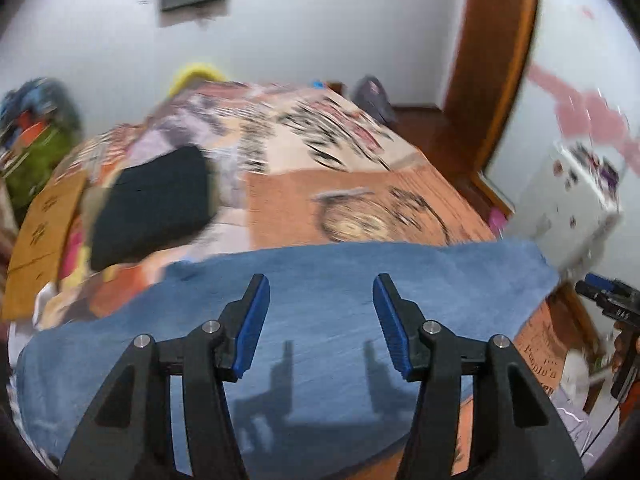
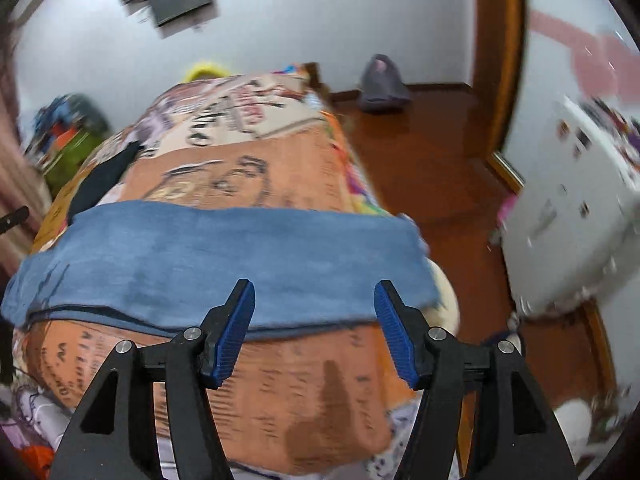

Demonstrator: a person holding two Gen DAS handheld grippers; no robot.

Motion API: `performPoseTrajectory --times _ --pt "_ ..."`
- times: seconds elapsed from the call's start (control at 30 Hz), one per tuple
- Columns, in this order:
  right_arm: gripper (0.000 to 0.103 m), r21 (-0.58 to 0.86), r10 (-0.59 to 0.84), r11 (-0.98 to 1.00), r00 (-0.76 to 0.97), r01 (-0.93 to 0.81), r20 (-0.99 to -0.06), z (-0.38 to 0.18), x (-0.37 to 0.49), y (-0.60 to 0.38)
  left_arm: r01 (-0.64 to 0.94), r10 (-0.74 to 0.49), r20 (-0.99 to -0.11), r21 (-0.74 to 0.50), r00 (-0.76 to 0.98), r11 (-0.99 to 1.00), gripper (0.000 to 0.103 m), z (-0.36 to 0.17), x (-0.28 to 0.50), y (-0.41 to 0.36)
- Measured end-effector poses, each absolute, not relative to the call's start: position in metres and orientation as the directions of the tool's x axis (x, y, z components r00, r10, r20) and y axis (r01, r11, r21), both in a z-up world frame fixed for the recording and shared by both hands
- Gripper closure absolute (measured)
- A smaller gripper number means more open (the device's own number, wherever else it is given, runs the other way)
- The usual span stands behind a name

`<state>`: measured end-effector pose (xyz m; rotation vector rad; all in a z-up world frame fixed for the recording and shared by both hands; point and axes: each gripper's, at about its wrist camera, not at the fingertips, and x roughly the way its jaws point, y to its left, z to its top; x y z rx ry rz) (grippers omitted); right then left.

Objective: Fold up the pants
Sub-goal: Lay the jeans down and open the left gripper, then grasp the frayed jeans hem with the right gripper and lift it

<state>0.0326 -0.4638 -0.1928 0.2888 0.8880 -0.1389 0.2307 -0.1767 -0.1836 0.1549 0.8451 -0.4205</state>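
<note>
The pants (image 1: 320, 280) are blue denim, faded and soft-looking, lying flat as a long folded band on the bed (image 1: 360, 200). They stretch crosswise over the bed's orange patterned cover, near the bed's near end. In the right wrist view the pants (image 2: 224, 256) show two layers: an upper layer lies over a lower one whose darker edge peeks out along the near side, towards the left end. The far edge runs fairly straight across the bed. The right end reaches the bed's right side and slightly overhangs it; the left end is rounded and lies close to the bed's left side. The surface looks smooth, with only faint creases.
</note>
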Motion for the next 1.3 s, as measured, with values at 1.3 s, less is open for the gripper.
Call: performPoseTrajectory --times 1.3 --pt "0.046 0.609 0.212 0.666 0.674 0.430 -0.708 -0.304 0.054 -0.549 0.562 -0.242 -0.861 0.060 0.447 0.825 0.028 -0.269 0.218 -0.311"
